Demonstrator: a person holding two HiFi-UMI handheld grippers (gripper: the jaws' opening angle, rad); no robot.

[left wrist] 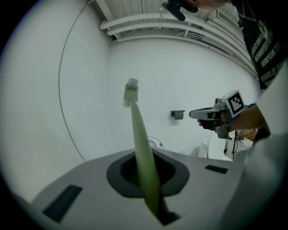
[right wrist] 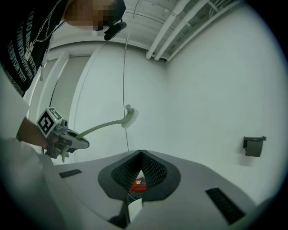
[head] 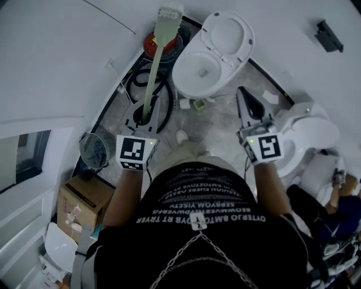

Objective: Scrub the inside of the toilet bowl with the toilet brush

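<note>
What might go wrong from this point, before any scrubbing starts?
The left tongs grip the toilet brush only at the handle's end, so it may twist or slip under scrubbing pressure. Its head is off to the side of the toilet bowl, where black hoses lie; swinging it across could clip the raised lid or snag a hose.

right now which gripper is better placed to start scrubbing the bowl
Left. The left gripper is shut on the toilet brush, with the toilet bowl just ahead; the right gripper is shut on nothing.
</note>
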